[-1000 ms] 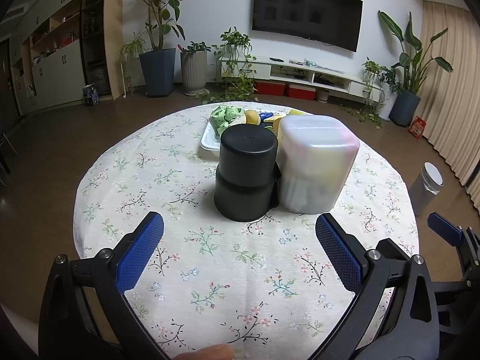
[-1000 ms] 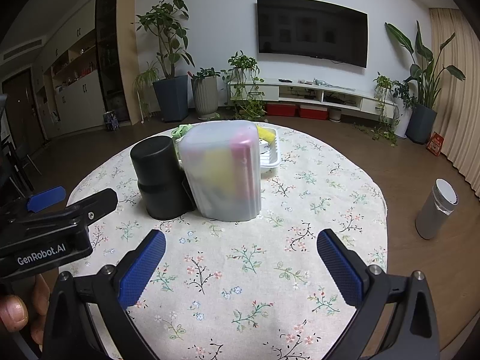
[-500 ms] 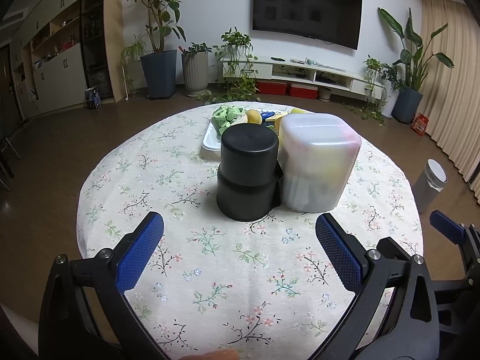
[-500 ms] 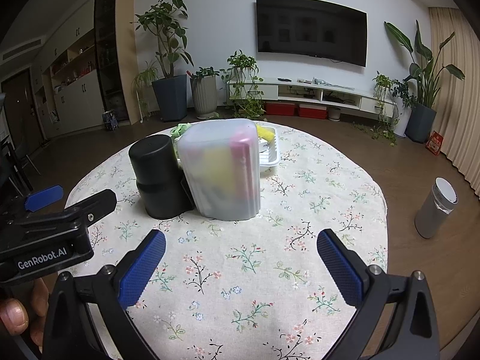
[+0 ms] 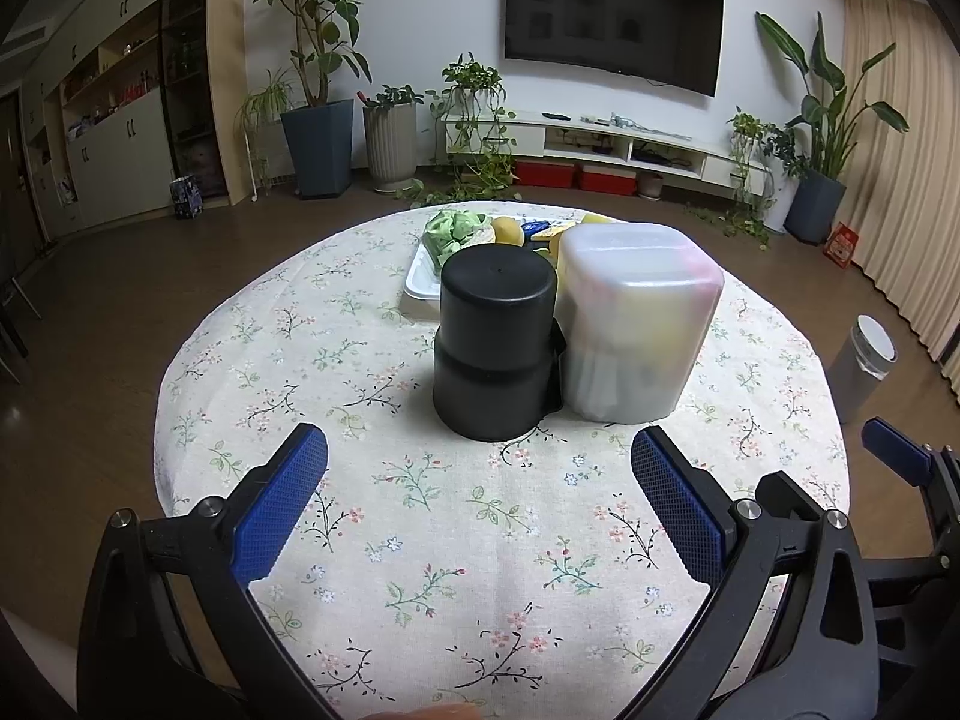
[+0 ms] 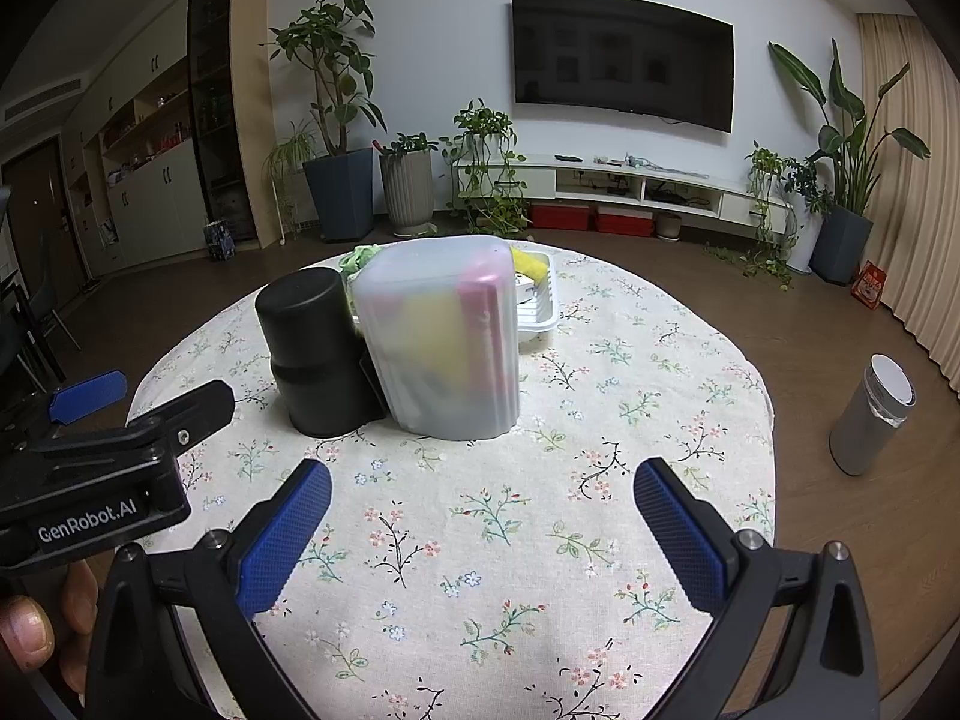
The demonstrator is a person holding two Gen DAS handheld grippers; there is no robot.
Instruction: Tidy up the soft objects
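Note:
A black round container (image 5: 495,342) and a translucent white box (image 5: 636,318) with pink and yellow things inside stand side by side, bottoms up, mid-table. Behind them a white tray (image 5: 420,282) holds a green soft toy (image 5: 453,228) and yellow and blue items. My left gripper (image 5: 480,504) is open and empty over the near table. My right gripper (image 6: 483,525) is open and empty too, facing the box (image 6: 441,342) and black container (image 6: 315,348). The tray (image 6: 540,312) shows behind them.
The round table has a floral cloth (image 5: 456,516). A grey bin (image 6: 873,414) stands on the floor to the right. Potted plants (image 5: 318,144) and a TV unit (image 5: 630,147) line the far wall. The left gripper's body (image 6: 102,480) is at the right view's left edge.
Both grippers have drawn back very slightly from the containers. Nothing on the table has moved.

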